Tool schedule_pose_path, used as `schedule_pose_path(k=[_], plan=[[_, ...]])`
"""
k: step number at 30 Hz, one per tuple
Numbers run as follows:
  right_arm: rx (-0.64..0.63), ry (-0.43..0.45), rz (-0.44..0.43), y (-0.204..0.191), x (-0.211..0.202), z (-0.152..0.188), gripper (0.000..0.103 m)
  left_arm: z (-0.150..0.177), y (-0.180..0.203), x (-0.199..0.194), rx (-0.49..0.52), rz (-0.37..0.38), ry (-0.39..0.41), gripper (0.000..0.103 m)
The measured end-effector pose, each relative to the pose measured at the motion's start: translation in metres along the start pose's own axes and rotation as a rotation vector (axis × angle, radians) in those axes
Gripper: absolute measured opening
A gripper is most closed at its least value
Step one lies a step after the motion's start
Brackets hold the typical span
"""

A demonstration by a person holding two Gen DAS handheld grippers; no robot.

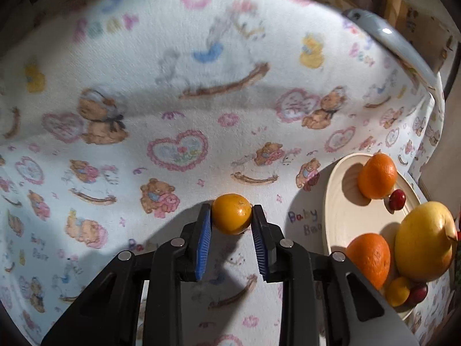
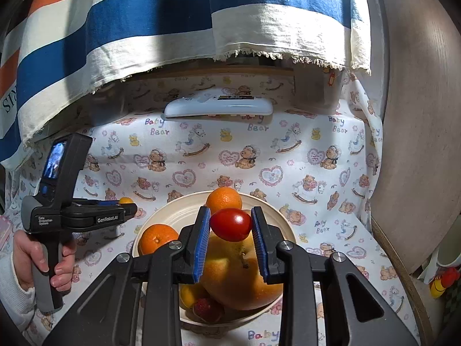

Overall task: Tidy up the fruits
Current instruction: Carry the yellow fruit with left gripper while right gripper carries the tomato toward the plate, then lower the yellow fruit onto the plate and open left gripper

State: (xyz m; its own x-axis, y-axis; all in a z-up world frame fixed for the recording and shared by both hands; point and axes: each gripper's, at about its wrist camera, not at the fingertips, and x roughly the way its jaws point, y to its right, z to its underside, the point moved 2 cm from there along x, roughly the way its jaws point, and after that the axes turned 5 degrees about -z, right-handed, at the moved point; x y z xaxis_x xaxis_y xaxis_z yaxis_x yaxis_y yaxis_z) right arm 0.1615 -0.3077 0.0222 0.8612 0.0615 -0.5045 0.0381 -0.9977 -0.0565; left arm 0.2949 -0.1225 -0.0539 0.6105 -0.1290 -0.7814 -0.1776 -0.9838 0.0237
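Observation:
A small orange kumquat [image 1: 232,214] rests on the bear-print cloth, and my left gripper [image 1: 232,212] is shut on it, both blue pads touching its sides. The cream plate [image 1: 338,201] to its right holds two oranges [image 1: 377,176], a big yellow apple [image 1: 423,240], small red fruits [image 1: 397,199] and a small yellow fruit. In the right wrist view my right gripper [image 2: 230,220] is shut on a red cherry tomato [image 2: 230,224], held above the plate [image 2: 170,216] and the apple [image 2: 239,276]. The left gripper [image 2: 126,206] appears there at left, held by a hand [image 2: 37,256].
A white remote [image 2: 219,107] lies at the back of the cloth. A striped blue, white and orange towel [image 2: 144,23] hangs over the far edge. A curved wooden chair back [image 2: 417,144] stands at right. A grey handle [image 1: 394,46] crosses the upper right.

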Motion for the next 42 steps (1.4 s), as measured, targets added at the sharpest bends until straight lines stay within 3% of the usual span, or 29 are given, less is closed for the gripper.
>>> schedule_pose_path(k=[9, 19, 25, 31, 36, 42], plan=[[0.025, 0.039, -0.020, 0.004, -0.016, -0.005, 0.030, 0.011, 0.006, -0.070, 0.079, -0.026, 0.146, 0.026], [0.041, 0.073, -0.024, 0.009, -0.029, -0.010, 0.030, 0.009, 0.032, -0.108, 0.136, 0.073, 0.196, 0.026], [0.046, 0.073, -0.006, 0.020, -0.026, -0.010, 0.030, 0.000, 0.051, -0.083, 0.170, 0.182, 0.089, 0.027], [0.053, 0.029, 0.010, 0.054, -0.008, -0.010, 0.030, -0.020, 0.059, -0.046, 0.161, 0.241, -0.034, 0.027], [0.103, -0.048, -0.016, 0.082, 0.013, -0.004, 0.030, -0.020, 0.067, -0.033, 0.177, 0.238, -0.065, 0.027], [0.132, -0.079, -0.056, 0.082, 0.021, 0.002, 0.030, -0.015, 0.065, -0.023, 0.183, 0.217, -0.080, 0.027]])
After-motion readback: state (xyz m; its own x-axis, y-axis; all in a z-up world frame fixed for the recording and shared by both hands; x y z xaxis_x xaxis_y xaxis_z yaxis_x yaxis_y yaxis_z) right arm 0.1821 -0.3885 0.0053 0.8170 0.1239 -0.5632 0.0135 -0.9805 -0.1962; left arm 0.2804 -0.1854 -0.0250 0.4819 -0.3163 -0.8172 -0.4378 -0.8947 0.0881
